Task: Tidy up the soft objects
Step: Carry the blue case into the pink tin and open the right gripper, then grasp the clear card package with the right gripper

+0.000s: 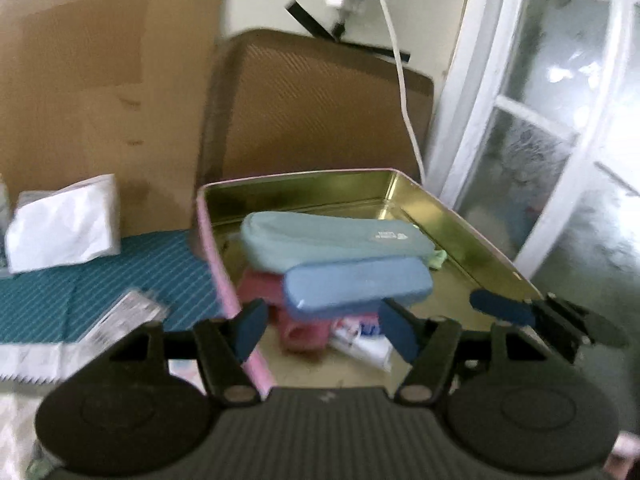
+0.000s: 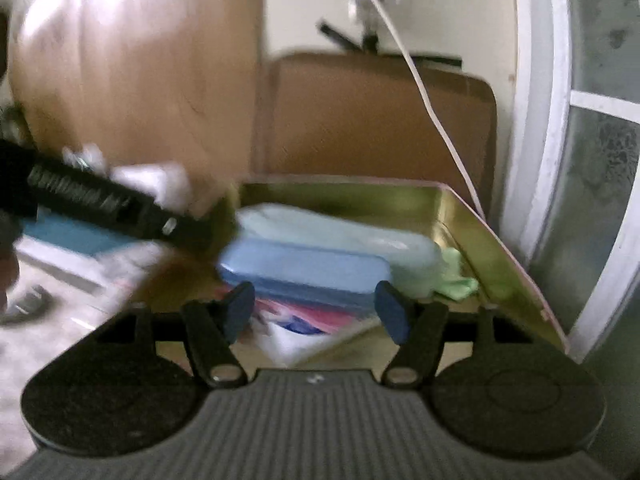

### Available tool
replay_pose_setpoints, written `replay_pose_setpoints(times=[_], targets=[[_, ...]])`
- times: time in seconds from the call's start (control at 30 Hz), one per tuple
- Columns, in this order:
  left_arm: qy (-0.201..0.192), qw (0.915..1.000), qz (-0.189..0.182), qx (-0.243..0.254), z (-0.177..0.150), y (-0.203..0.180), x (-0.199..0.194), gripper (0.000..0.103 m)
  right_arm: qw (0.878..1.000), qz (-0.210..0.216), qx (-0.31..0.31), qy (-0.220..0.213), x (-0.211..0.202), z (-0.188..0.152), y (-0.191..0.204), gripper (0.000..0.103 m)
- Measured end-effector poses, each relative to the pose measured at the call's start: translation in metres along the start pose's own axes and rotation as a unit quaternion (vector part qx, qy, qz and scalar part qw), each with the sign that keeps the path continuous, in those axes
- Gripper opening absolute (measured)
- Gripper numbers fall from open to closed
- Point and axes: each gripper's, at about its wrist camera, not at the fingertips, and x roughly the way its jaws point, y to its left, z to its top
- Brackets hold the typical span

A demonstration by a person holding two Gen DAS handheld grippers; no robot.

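1. Pouches fill my view: a teal pouch (image 1: pixel 336 240) and a blue pouch (image 1: pixel 356 284) stacked inside the gold tin tray (image 1: pixel 460 220).
2. I see my left gripper (image 1: pixel 326 330) spread wide, empty.
3. I see my right gripper (image 2: pixel 316 312) likewise wide, holding nothing.

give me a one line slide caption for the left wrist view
Open left gripper hovers by a gold tin tray holding stacked teal pouch, blue pouch and pink item.

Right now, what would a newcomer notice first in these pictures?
A gold-lined tin tray with pink walls, at center. In it a teal pouch lies on a blue pouch, with something pink underneath. The left gripper and right gripper both hang open at the tray's near edge.
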Motion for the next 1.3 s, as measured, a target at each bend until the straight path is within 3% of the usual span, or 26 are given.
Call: replay_pose_setpoints(times=[0.13, 0.27, 0.37, 0.5, 0.53, 0.67, 0.73, 0.77, 0.83, 0.9, 1.07, 1.17, 1.2, 1.3], targets=[[-0.035, 0.9987, 0.025, -0.026, -0.025, 0.050, -0.062, 0.063, 0.998, 0.043, 0.027, -0.037, -0.024, 0.000, 0.023, 0.050], [-0.043, 0.9906, 0.122, -0.045, -0.053, 0.108, -0.106, 0.063, 0.990, 0.130, 0.021, -0.043, -0.030, 0.005, 0.065, 0.031], [-0.031, 0.9802, 0.178, -0.082, -0.078, 0.158, -0.125, 0.062, 0.984, 0.178, -0.014, -0.020, -0.017, 0.006, 0.107, 0.029], [-0.026, 0.9601, 0.254, -0.114, -0.109, 0.206, -0.130, 0.062, 0.981, 0.190, -0.042, 0.028, 0.023, 0.006, 0.157, 0.030], [-0.022, 0.9559, 0.264, -0.126, -0.116, 0.217, -0.128, 0.061, 0.980, 0.191, -0.041, 0.042, 0.036, 0.012, 0.164, 0.035], [-0.025, 0.9502, 0.263, -0.164, -0.137, 0.244, -0.117, 0.061, 0.984, 0.146, -0.006, 0.097, 0.096, 0.041, 0.188, 0.051], [-0.045, 0.9495, 0.271, -0.152, -0.147, 0.243, -0.116, 0.063, 0.983, 0.120, 0.012, 0.138, 0.133, 0.054, 0.193, 0.063], [-0.049, 0.9503, 0.269, -0.149, -0.147, 0.242, -0.117, 0.063, 0.982, 0.095, 0.024, 0.163, 0.150, 0.059, 0.194, 0.064], [-0.056, 0.9523, 0.260, -0.149, -0.147, 0.242, -0.118, 0.063, 0.973, 0.065, 0.068, 0.212, 0.179, 0.061, 0.188, 0.070], [-0.063, 0.9521, 0.254, -0.158, -0.148, 0.245, -0.120, 0.063, 0.957, 0.061, 0.123, 0.255, 0.203, 0.056, 0.177, 0.074], [-0.082, 0.9474, 0.240, -0.195, -0.153, 0.253, -0.128, 0.063, 0.960, 0.061, 0.128, 0.241, 0.212, 0.056, 0.194, 0.074], [-0.089, 0.9459, 0.234, -0.207, -0.155, 0.257, -0.131, 0.063, 0.968, 0.069, 0.075, 0.229, 0.216, 0.057, 0.224, 0.070], [-0.091, 0.9455, 0.233, -0.209, -0.155, 0.257, -0.131, 0.063, 0.971, 0.075, 0.048, 0.222, 0.213, 0.053, 0.237, 0.062], [-0.092, 0.9453, 0.231, -0.211, -0.155, 0.257, -0.131, 0.063, 0.975, 0.100, -0.046, 0.195, 0.197, 0.041, 0.272, 0.062]])
